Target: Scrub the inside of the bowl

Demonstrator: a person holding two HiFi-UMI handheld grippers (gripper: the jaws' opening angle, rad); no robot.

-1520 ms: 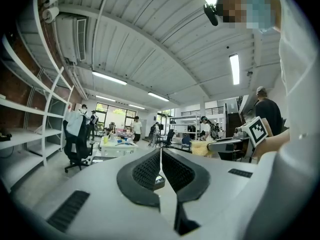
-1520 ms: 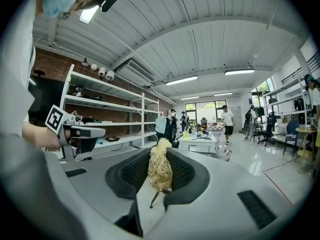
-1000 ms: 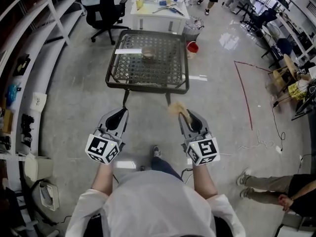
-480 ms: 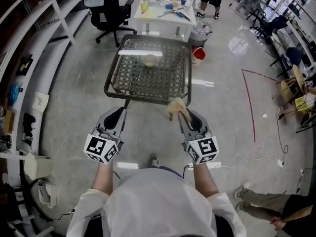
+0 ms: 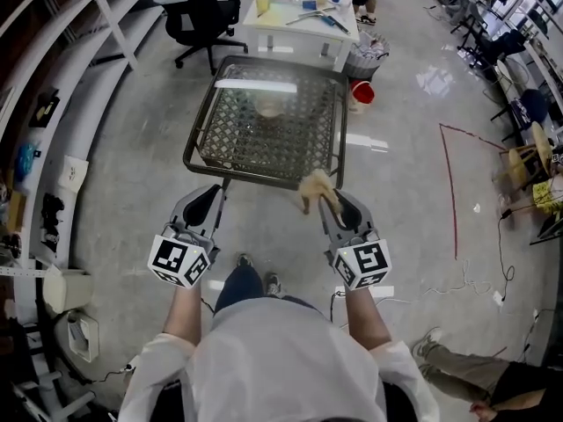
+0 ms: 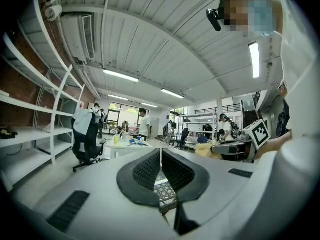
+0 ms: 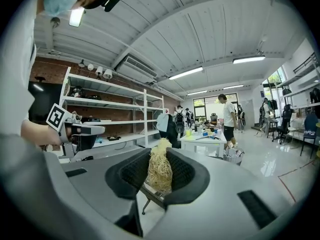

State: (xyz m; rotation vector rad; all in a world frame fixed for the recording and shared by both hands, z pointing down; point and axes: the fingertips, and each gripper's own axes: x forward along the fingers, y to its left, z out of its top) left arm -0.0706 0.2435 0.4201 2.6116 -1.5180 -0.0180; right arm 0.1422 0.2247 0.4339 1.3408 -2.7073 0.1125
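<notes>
A pale bowl (image 5: pixel 266 106) stands on the far part of a dark metal mesh table (image 5: pixel 230 152) ahead of me. Both grippers hang short of the table's near edge, over the floor. My left gripper (image 5: pixel 211 195) is shut with nothing in it; in the left gripper view its jaws (image 6: pixel 160 168) meet. My right gripper (image 5: pixel 326 200) is shut on a straw-coloured fibre scrubber (image 5: pixel 312 187), and the right gripper view shows the scrubber (image 7: pixel 160 171) pinched between the pads, sticking up past them.
Beyond the mesh table stand a white table (image 5: pixel 299 14) with small items, a black office chair (image 5: pixel 204 11), a waste bin (image 5: pixel 369 53) and a red bucket (image 5: pixel 361 92). White shelving (image 5: pixel 53 86) runs along the left. A person (image 5: pixel 479 374) is at the lower right.
The mesh table and bowl have come nearer in the head view as I walk forward. Both grippers keep the same pose, the right still holding the scrubber.
</notes>
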